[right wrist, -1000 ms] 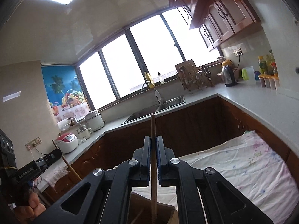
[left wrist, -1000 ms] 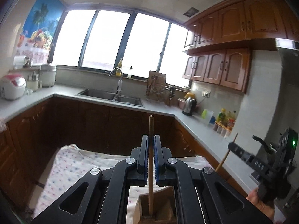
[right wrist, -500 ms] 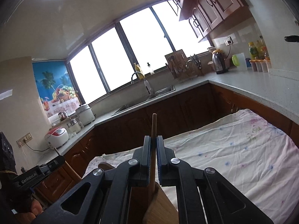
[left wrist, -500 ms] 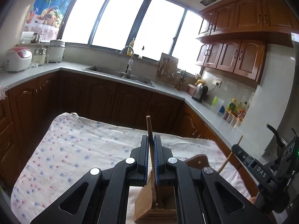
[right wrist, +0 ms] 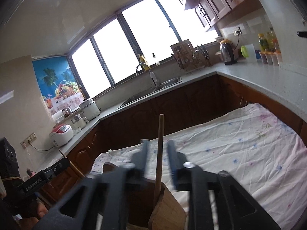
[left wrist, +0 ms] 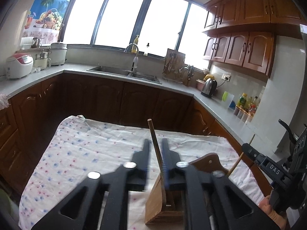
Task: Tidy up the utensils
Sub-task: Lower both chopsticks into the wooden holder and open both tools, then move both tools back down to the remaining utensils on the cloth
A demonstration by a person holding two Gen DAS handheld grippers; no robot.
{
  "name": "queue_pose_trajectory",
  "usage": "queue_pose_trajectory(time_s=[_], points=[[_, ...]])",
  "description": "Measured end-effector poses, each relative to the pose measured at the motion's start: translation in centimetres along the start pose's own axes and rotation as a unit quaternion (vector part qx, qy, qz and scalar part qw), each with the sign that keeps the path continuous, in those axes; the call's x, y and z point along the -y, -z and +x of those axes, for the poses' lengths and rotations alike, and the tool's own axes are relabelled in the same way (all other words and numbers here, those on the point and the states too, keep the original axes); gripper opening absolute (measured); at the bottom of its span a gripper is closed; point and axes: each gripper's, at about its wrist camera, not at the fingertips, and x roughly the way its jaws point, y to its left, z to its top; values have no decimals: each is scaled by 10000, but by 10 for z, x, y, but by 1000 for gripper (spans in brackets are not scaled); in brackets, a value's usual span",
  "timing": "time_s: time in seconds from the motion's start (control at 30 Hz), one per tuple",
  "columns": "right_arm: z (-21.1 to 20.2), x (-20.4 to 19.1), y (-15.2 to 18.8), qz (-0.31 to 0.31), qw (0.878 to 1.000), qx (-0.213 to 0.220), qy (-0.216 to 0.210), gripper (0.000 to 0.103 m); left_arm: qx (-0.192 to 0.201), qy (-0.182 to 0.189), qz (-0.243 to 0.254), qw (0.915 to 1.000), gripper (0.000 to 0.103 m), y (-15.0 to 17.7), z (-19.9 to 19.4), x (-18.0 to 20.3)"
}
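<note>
A wooden utensil holder (left wrist: 163,203) stands on the flowered tablecloth (left wrist: 86,153), just under both grippers; it also shows in the right wrist view (right wrist: 165,207). My left gripper (left wrist: 155,145) is open, and a wooden chopstick (left wrist: 156,149) stands free between its fingers, leaning left, its lower end in the holder. My right gripper (right wrist: 157,147) is open too, with a second chopstick (right wrist: 159,149) upright between its fingers and down in the holder. The right gripper shows at the right of the left wrist view (left wrist: 249,149), the left gripper at the left of the right wrist view (right wrist: 63,163).
The cloth-covered table (right wrist: 239,153) sits inside a U-shaped kitchen counter (left wrist: 216,103) with dark wooden cabinets. A sink (left wrist: 124,72), rice cookers (left wrist: 19,66), a kettle (left wrist: 209,86), a utensil rack (left wrist: 174,63) and bottles (left wrist: 247,105) stand on the counter.
Both grippers tilted down toward the table and lowered their chopsticks into the holder. Both jaws have opened and let go of the chopsticks, which now stand in the holder.
</note>
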Motion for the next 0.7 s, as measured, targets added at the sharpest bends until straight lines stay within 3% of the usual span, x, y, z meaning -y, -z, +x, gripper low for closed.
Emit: queue_pose_trajectory(time_s=[0.03,0.07,0.23,0.7], points=[[-4,1,1,51,10000,9,-34,61,18,-23,-20,10000,42,-1,-5,-1],[-9,3,1,124,9999,51,-81,69,63,-40,-39,10000,46,-2,-10,-1],[-48,13,0,367,9988,196,-265,95,189,-189,-172,9995,83,4,-44,-8],[-164,30,33,110,9998,-163,-10,96,-282,-175,-341,9989,90,54,-142,-6]])
